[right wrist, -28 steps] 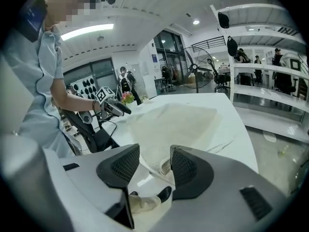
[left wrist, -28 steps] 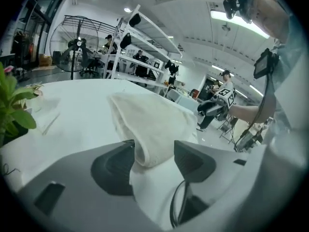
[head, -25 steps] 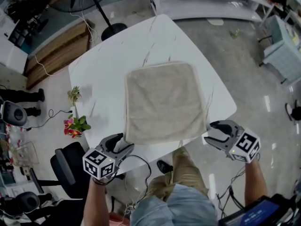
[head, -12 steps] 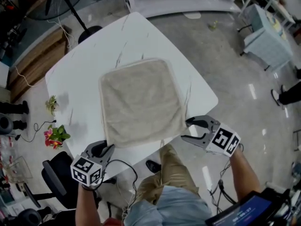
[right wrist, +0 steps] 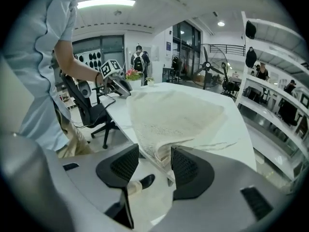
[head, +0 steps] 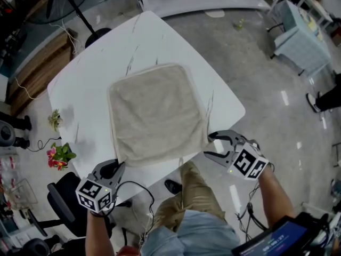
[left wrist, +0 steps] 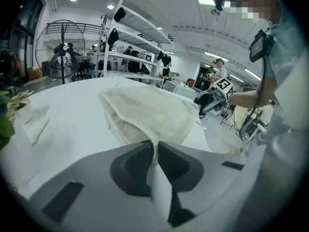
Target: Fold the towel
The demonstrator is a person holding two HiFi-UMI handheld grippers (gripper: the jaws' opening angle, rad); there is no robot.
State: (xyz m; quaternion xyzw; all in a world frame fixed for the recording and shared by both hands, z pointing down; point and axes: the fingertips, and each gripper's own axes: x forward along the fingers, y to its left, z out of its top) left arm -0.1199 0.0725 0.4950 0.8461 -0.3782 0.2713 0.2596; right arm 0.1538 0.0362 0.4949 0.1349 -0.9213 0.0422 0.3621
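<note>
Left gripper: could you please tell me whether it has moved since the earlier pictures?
No. The left gripper stays at the towel's near left corner, at the table edge; only its jaws have just been closing, now pinching that corner.

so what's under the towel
The white marble-patterned table shows beside and beyond the towel, which lies flat on it with no lump. The tabletop directly beneath is covered, so anything thin there cannot be seen.

Head view steeply down over table (head: pixel 160 41), left and right gripper views low at its edge, all sharing towel (head: pixel 154 113)
</note>
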